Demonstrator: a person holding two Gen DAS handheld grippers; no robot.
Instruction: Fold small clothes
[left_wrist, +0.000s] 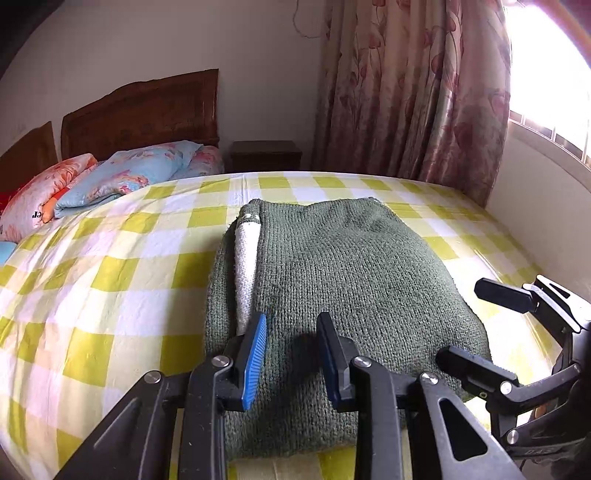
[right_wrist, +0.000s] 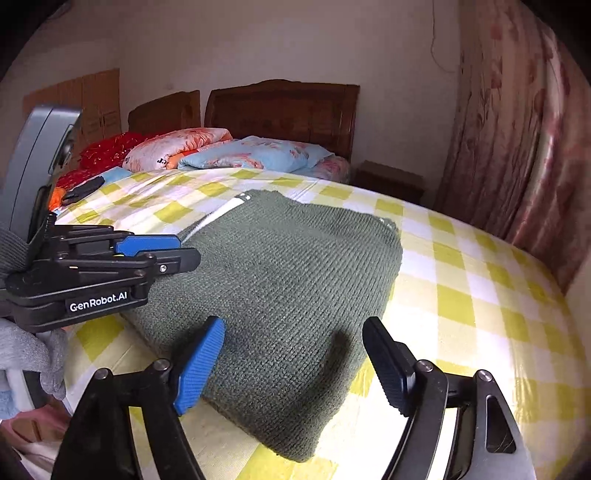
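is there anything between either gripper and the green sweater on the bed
Nothing visible is in the way. The left gripper is open right over the near edge of the folded green sweater, beside its white strip. The right gripper is open over the sweater's near corner, above the checked sheet.

Hidden and cut-off parts

The folded green knitted sweater (left_wrist: 332, 280) has its near edge covered by the left gripper's black linkage (left_wrist: 295, 406); the floral pink curtain (right_wrist: 524, 147) is blurred.
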